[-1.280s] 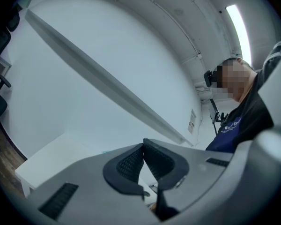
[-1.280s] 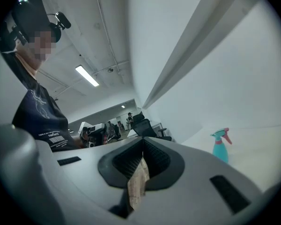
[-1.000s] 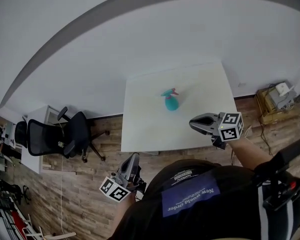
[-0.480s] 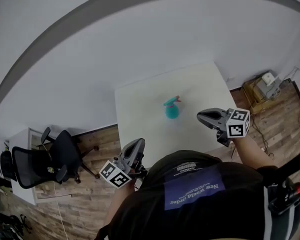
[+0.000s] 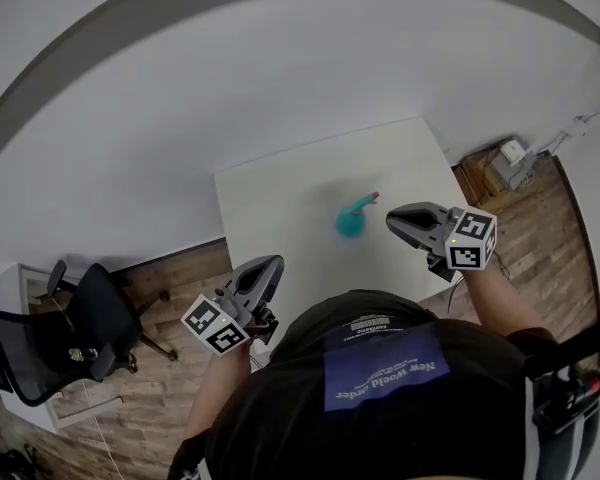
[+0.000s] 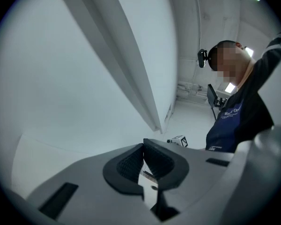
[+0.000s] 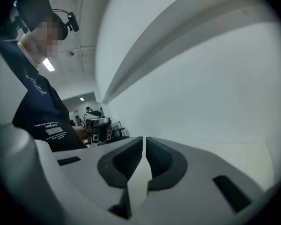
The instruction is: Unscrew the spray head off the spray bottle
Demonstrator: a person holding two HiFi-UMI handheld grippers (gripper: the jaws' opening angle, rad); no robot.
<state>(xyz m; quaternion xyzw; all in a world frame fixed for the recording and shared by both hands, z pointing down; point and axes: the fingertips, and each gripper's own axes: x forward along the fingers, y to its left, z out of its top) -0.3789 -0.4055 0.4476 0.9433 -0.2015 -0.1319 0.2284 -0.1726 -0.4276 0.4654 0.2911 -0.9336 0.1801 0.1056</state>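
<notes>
Teal spray bottle (image 5: 350,220) is standing upright on the white counter (image 5: 270,203), right of its middle, and is showing slightly blurred. The spray head (image 5: 367,203) is sitting on top of it, nozzle pointing toward the upper right. The left claw (image 5: 269,265) is hovering at the counter's near-left corner, well apart from the bottle. Its jaws are pressing together with nothing between them, and the left gripper view is looking out at a white wall and the person's dark shirt (image 6: 236,121). The right claw (image 5: 394,219) is hanging over the counter's near-right part, near the bottle on its right side and apart from it. Its jaws are also lying closed on each other, gripping nothing. A black office chair (image 5: 85,323) is standing on the wood floor (image 5: 170,273) at left, and a small box (image 5: 507,160) is sitting on the floor past the counter's right edge.
</notes>
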